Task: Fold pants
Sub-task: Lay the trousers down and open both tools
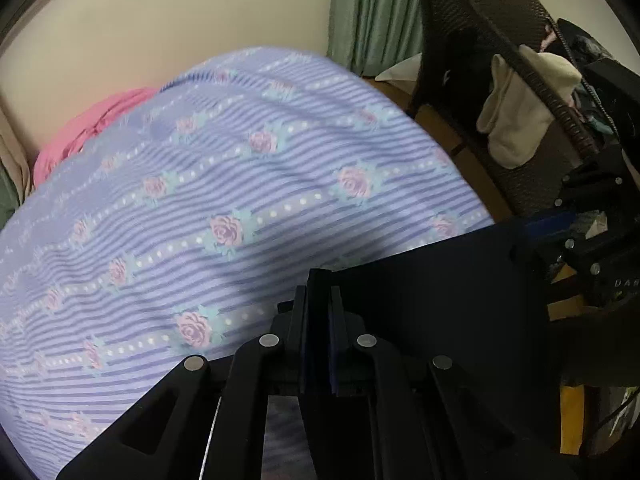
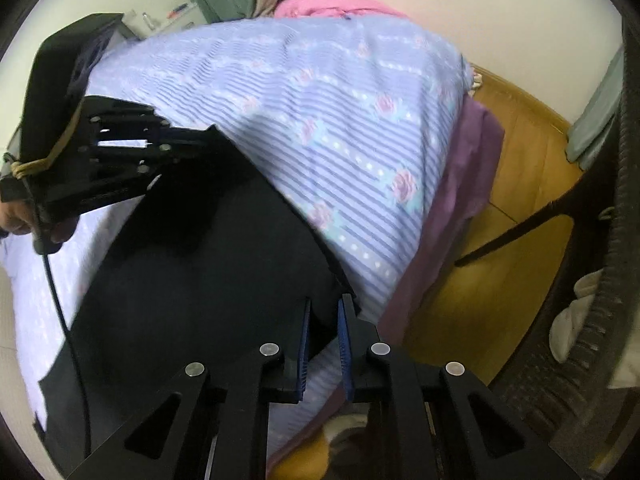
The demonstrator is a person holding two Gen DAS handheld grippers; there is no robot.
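Black pants (image 2: 192, 280) spread flat on the bed (image 2: 320, 112), over a lilac sheet with stripes and roses; laid flat so an edge can be lifted and carried across for a fold. Left tongs (image 1: 319, 300) closed tight on the dark cloth, at one corner of the near edge. Right tongs (image 2: 324, 320) clamped on the opposite corner, blue pads (image 2: 305, 340) pinching a fold of black fabric, corner sitting near the bed's side edge. Both tongs angled steeply downward, one at each end of the same edge: a two-point hold, probably to keep that edge straight and taut during the lift. Exact part of the pants gripped, waist or hem, hard to tell through the blur and dark cloth.

Pink cloth (image 2: 328, 6) bunched at the far side of the bed against the wall. Purple cloth (image 2: 460, 200) hanging below the sheet toward the wood floor (image 2: 520, 152). Wicker chair (image 1: 500, 80) beside the bed, with a pale garment (image 1: 520, 108) draped on it.

Writing: only partial letters, "DAR", on the other tool's body in the left view; rest cut off.
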